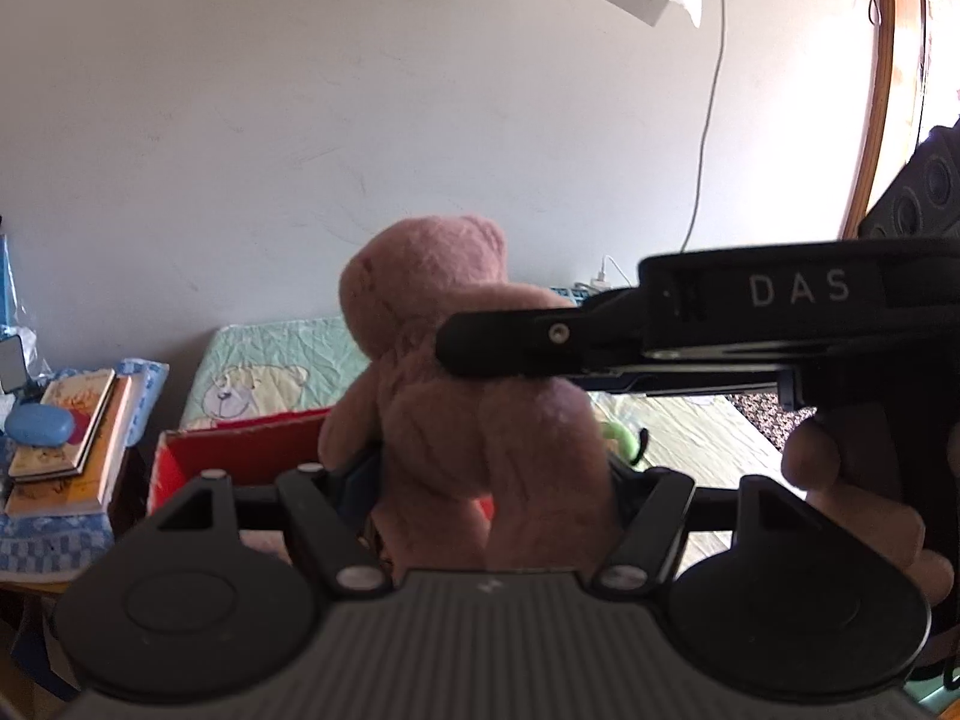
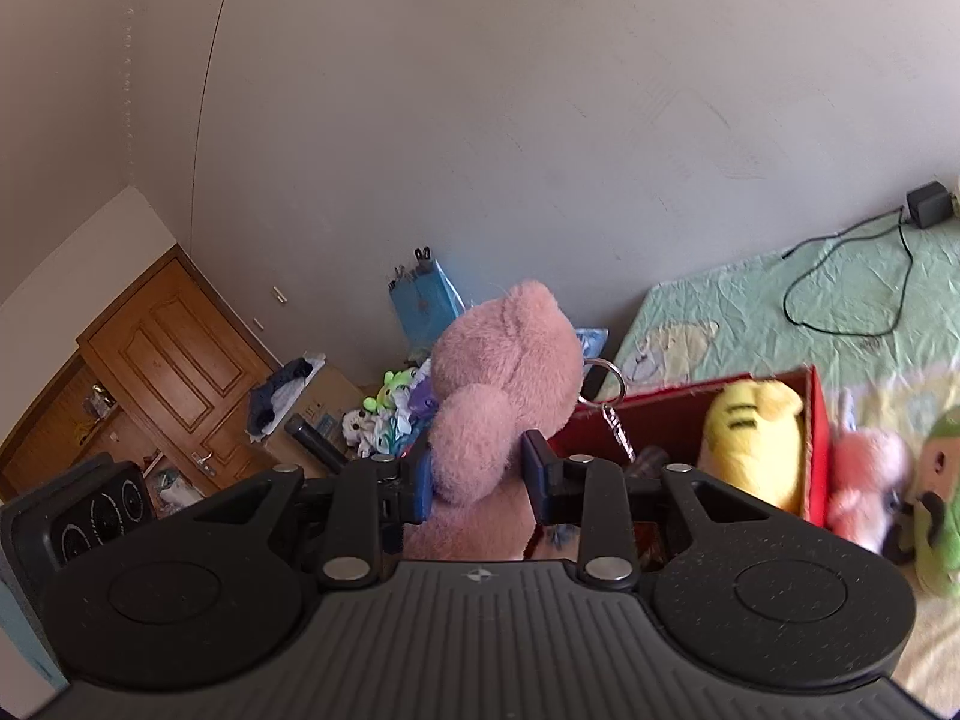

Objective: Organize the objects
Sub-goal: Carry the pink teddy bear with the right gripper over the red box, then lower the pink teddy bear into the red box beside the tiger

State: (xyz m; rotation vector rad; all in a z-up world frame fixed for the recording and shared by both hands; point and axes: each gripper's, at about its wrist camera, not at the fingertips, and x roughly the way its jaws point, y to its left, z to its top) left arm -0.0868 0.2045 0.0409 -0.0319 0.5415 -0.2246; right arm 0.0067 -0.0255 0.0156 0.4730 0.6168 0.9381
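A pink plush bear (image 1: 456,372) hangs in the air, held by both grippers, above a red box (image 1: 240,450). My left gripper (image 1: 489,480) is shut on the bear's lower body, which hides most of its fingers. My right gripper (image 1: 462,348) reaches in from the right at the bear's shoulder. In the right wrist view the right gripper (image 2: 477,474) has its blue-padded fingers pressed on a limb of the bear (image 2: 504,354). The red box (image 2: 660,414) lies just behind and holds a yellow plush toy (image 2: 750,438). A key ring (image 2: 603,372) dangles beside the bear.
A pink plush (image 2: 864,480) and a green plush (image 2: 936,510) lie on the bed right of the box. The bed's green sheet (image 1: 270,360) runs to the wall. Books (image 1: 66,438) with a blue case (image 1: 39,425) sit on a side table. More toys (image 2: 390,414) are piled by the wall.
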